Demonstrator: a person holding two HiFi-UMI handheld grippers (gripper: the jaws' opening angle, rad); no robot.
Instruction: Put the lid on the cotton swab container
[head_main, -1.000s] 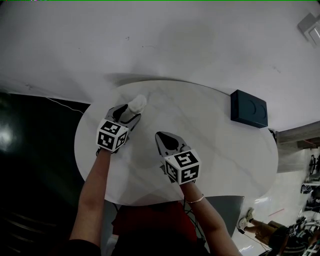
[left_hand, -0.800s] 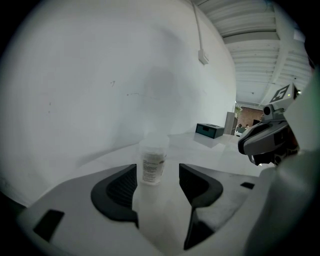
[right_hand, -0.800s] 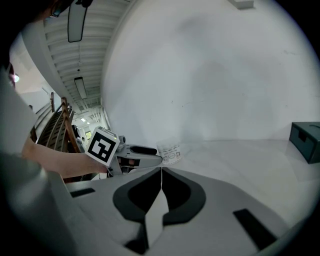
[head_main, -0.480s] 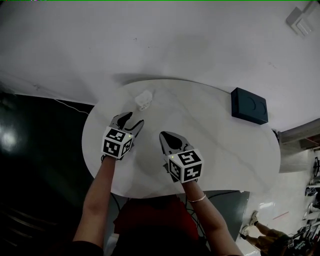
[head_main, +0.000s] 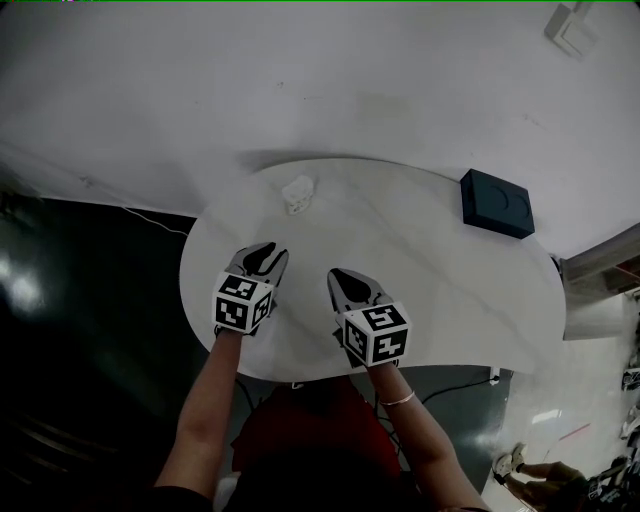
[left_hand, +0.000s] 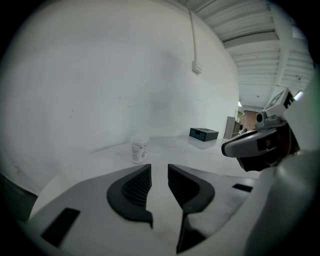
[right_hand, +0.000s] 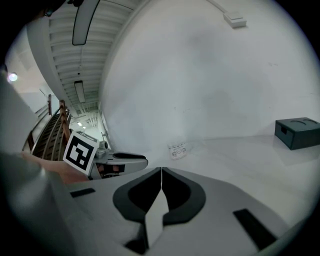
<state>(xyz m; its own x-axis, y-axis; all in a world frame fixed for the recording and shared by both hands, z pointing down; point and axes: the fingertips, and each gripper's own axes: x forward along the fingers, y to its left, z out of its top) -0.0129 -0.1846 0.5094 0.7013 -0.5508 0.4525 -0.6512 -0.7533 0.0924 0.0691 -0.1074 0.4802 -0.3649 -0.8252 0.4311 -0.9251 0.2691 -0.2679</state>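
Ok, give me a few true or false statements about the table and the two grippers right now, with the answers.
1. The cotton swab container stands upright on the table. True.
2. The right gripper has its jaws wide apart. False: they are together, with nothing between them.
3. The left gripper grips the container. False: its jaws have just been closing, but a gap remains with nothing in it, and the container stands farther off on the table.
4. A dark box lies on the table, right of the container in the head view. True.
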